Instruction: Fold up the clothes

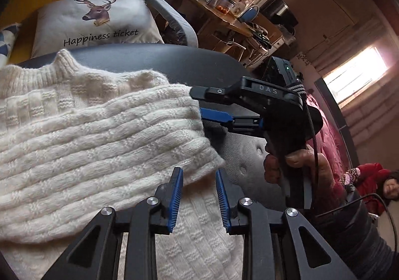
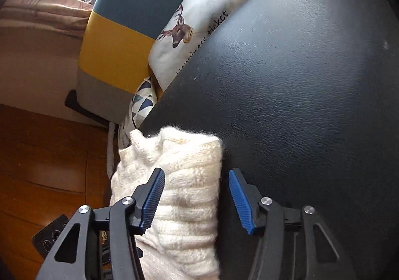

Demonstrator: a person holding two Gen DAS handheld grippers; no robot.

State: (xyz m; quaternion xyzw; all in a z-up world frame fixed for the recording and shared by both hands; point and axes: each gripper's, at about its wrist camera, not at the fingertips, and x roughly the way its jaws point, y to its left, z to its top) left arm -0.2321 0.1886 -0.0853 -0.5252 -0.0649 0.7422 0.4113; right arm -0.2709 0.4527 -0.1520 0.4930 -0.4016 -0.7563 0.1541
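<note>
The cream sweater is lying partly folded on the black padded surface, a sleeve doubled across its body. Both the left gripper and right gripper are hovering with jaws spread, holding nothing; probably regrasping an edge comes next. Only the left view is showing the collar and a hand

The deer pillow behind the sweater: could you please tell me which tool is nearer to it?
Right, I judge. The right tool sits at the sweater's far edge, toward the deer pillow; the left tool hangs back over its near part.
</note>
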